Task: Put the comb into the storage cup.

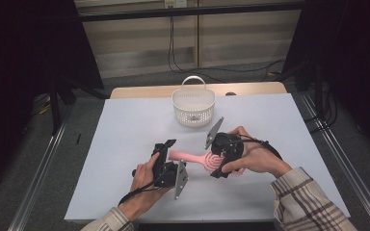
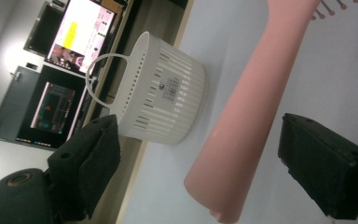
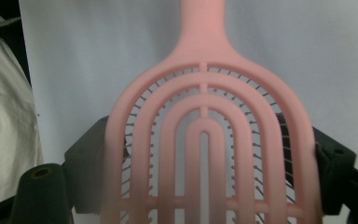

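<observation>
Pink hairbrush held over the table between both tongs

Right tongs point(image 3: 205, 186) are pinching the brush point(image 1: 200, 160) by the sides of its vented head; left tongs point(image 2: 200, 154) are spread wide around the handle end, not pressing it. Brush lies about level, just above the table point(image 1: 125, 125), handle toward the person's left, white basket point(image 1: 193, 107) beyond.

Left gripper point(image 1: 166, 153) fingers apart; right gripper point(image 1: 220, 162) fingers clamped, hands close together.
</observation>
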The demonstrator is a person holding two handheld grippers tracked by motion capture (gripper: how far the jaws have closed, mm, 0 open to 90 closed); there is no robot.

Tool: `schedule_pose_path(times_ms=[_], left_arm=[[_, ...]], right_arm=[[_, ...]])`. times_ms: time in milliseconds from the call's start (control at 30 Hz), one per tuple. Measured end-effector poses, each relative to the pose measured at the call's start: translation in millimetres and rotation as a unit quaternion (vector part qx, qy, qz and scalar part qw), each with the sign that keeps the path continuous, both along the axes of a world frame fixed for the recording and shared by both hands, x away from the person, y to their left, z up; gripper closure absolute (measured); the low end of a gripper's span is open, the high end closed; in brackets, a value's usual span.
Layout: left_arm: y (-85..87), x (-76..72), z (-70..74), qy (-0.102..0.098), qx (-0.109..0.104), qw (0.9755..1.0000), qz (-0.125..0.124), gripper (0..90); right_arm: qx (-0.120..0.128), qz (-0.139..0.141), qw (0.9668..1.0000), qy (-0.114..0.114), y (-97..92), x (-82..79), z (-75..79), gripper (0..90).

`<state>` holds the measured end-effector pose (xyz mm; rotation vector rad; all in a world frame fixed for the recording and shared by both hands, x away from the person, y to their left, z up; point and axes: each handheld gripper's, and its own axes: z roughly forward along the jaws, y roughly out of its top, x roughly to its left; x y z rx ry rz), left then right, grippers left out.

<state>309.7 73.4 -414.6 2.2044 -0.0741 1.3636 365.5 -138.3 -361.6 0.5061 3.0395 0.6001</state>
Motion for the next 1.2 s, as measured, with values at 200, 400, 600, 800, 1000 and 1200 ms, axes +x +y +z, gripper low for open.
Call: schedule_pose_path(times_ms=[200,400,600,800,1000,1200], left_arm=[[-5.4,-2.8,-4.0,-0.019,0.017,0.9997,-0.001,17.7],[-9.5,-6.6,-7.2,-0.022,0.042,0.9989,-0.001,24.4],[-15.0,-10.7,-11.2,-0.037,0.051,0.9980,-0.003,28.8],[-20.0,-14.4,-16.0,-0.050,0.068,0.9965,-0.002,35.5],[-25.4,-16.5,-18.8,-0.061,0.082,0.9948,-0.002,43.0],[-28.0,-18.3,-19.9,-0.079,0.094,0.9924,-0.004,51.5]], right_arm=[[-0.001,0.000,1.0000,0.007,5.0,0.5,0.0,19.7],[0.003,-0.006,1.0000,0.003,8.3,2.9,-0.1,19.7],[-0.003,-0.013,0.9998,0.012,10.2,3.2,-2.6,19.7],[0.002,-0.011,0.9998,0.015,13.1,3.1,-3.7,19.7],[0.001,-0.010,0.9998,0.018,16.6,4.8,-4.0,19.7],[0.003,-0.010,0.9997,0.024,19.1,5.0,-5.4,19.7]])
